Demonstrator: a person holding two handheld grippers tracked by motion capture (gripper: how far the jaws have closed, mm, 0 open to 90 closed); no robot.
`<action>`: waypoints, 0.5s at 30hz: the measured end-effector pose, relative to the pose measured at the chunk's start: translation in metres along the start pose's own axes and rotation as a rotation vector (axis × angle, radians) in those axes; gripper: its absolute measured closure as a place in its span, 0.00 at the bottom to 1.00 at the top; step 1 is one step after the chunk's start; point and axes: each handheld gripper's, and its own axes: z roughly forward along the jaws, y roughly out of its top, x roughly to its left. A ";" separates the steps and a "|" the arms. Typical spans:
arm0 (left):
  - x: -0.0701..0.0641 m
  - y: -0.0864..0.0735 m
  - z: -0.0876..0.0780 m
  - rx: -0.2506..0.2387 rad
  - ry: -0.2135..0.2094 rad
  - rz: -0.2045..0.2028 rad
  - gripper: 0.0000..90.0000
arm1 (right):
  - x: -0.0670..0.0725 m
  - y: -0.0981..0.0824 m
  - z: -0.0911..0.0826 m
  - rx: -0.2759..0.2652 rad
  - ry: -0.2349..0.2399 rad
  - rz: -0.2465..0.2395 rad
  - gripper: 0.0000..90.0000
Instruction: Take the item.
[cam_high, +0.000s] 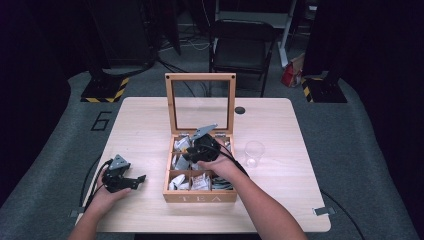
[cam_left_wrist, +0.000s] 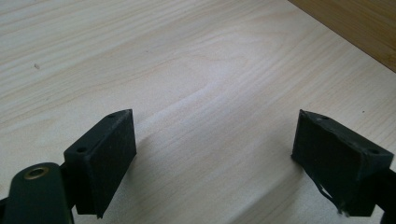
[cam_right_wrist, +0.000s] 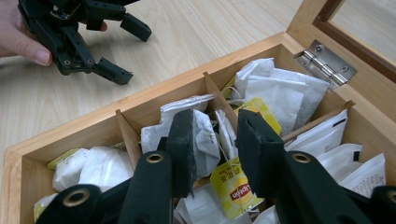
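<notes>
**A:** What's the biggest thing here?

**B:** The pale wooden table (cam_high: 150, 125). Near its middle stands a wooden tea box (cam_high: 200, 196) with "TEA" on its front wall and its glass-paned lid (cam_high: 200, 102) raised upright at the back. Dividers split the inside into compartments packed with white tea bags.

**A:** Anything beside it?

**B:** A clear plastic cup (cam_high: 254, 153) stands upright just right of the box, apart from it.

**A:** And the grippers?

**B:** The right gripper (cam_right_wrist: 215, 140) reaches down into the box, over the middle compartment on its left side. Its jaws stand fairly close together, with a white tea bag (cam_right_wrist: 205, 135) between them; the left pad lies against the bag, but I cannot tell whether the right pad presses it. Below the jaws lies a yellow Lipton sachet (cam_right_wrist: 232, 189).

**A:** The left one?

**B:** The left gripper (cam_high: 131, 181) rests on the table well left of the box, the hand (cam_high: 102, 195) wrapped round it. In the left gripper view its jaws are spread wide over bare wood, nothing between them.
</notes>
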 end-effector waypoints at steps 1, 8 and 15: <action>0.000 0.000 0.000 0.001 0.000 0.000 0.15 | 0.000 0.000 0.000 0.004 0.003 0.004 0.75; 0.000 0.000 0.000 0.001 0.000 0.001 0.15 | 0.002 0.000 0.004 0.022 0.035 0.006 0.84; 0.000 0.000 0.000 0.001 0.000 0.002 0.15 | 0.005 0.001 0.001 0.018 0.060 -0.017 0.97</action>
